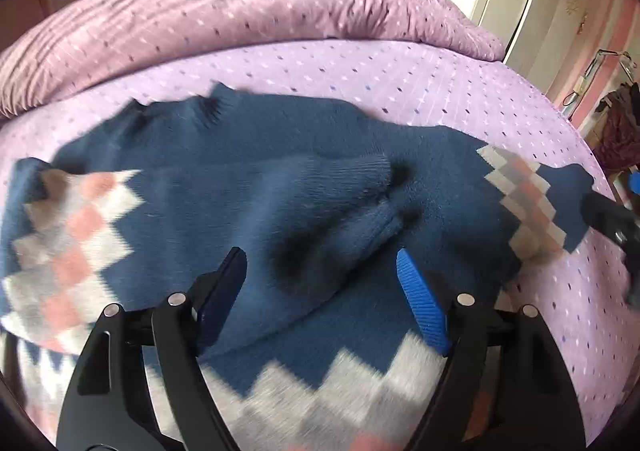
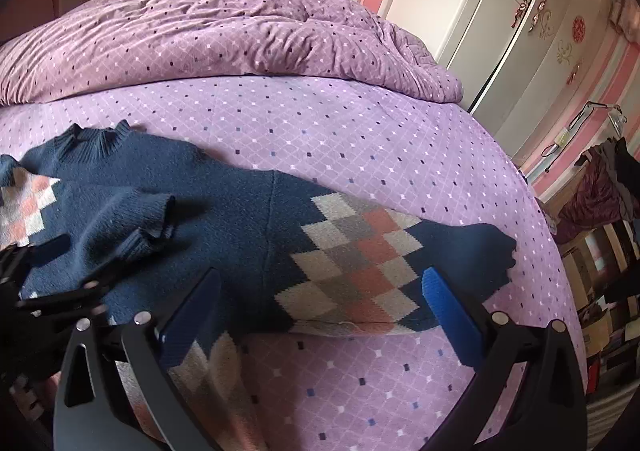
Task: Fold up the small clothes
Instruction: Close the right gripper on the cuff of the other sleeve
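A navy knit sweater [image 1: 240,155] [image 2: 240,219] with pink, grey and white diamond patches lies spread on the purple bed sheet [image 2: 320,123]. Both sleeves are folded in over its body, and their ribbed cuffs [image 1: 360,175] [image 2: 160,211] meet near the middle. My left gripper [image 1: 320,263] hangs open just above a folded sleeve; the fabric lies between the pads without being pressed. My right gripper [image 2: 322,283] is open over the diamond patch at the sweater's right edge and holds nothing. Each gripper shows at the edge of the other's view: the right gripper [image 1: 608,215] and the left gripper [image 2: 60,291].
A bunched purple duvet [image 1: 240,11] [image 2: 240,35] lies across the far side of the bed. A white wardrobe [image 2: 540,31] stands to the right by a striped wall. Dark clothes hang on a rack [image 2: 600,187] past the bed's right edge.
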Tool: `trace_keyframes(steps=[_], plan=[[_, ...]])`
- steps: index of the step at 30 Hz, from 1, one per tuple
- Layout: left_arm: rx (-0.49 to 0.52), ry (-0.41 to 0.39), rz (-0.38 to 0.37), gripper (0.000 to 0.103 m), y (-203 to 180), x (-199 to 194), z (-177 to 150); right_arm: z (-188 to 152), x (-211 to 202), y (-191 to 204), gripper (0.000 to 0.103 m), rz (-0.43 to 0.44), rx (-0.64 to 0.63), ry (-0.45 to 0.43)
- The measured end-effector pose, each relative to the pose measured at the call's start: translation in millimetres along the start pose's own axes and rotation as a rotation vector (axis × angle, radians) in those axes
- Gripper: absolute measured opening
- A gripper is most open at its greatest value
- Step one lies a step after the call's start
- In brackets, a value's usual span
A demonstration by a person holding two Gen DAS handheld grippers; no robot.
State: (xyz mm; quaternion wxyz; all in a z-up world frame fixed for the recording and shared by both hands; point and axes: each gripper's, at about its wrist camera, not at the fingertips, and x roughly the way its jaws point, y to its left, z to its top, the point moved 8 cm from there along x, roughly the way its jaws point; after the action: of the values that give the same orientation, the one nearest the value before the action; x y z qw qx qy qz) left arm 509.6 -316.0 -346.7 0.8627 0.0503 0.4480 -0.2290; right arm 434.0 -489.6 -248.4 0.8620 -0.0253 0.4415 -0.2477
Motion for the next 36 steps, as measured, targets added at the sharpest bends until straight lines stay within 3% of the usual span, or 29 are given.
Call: trace_keyframes(steps=[4,8,13,15,17,23,24,25,26,27,28,36], plan=[[-0.007,0.003,0.036,0.077,42.3,-26.0,-4.9,-1.5,-1.9,14.5,0.101,0.029,0.007,0.009],[-0.015,0.003,0.115,0.086,102.7,-49.8,-1.8,-0.6,-2.5,48.4,0.101,0.175,0.05,-0.002],[-0.009,-0.031,0.186,0.086,155.9,-70.3,6.0,-5.2,19.0,103.2,0.099,0.294,0.085,0.04],[-0.006,-0.031,0.202,0.086,170.7,-72.6,7.1,-9.2,28.3,119.7,0.088,0.309,0.081,0.066],[-0.002,-0.033,0.212,0.086,181.1,-74.3,7.7,-15.4,40.0,137.1,0.07,0.344,0.095,0.118],[-0.029,-0.041,0.227,0.086,198.1,-80.0,3.0,-23.2,62.5,153.7,0.067,0.367,0.206,0.205],[-0.037,-0.037,0.231,0.086,200.6,-79.3,1.7,-22.4,64.6,154.2,0.06,0.356,0.209,0.206],[-0.042,-0.036,0.232,0.086,202.4,-79.7,0.5,-22.0,66.1,156.5,0.038,0.348,0.202,0.208],[-0.047,-0.036,0.23,0.086,204.5,-80.0,0.1,-22.4,68.4,159.3,0.024,0.353,0.193,0.22],[-0.056,-0.036,0.231,0.086,207.1,-80.8,-0.4,-22.8,70.0,160.4,0.021,0.354,0.191,0.227],[-0.061,-0.036,0.231,0.086,209.1,-81.1,-0.1,-22.5,70.1,159.5,0.011,0.355,0.187,0.225],[-0.114,-0.046,0.228,0.086,220.8,-88.3,10.5,4.6,24.6,147.4,0.008,0.31,0.057,0.04]])
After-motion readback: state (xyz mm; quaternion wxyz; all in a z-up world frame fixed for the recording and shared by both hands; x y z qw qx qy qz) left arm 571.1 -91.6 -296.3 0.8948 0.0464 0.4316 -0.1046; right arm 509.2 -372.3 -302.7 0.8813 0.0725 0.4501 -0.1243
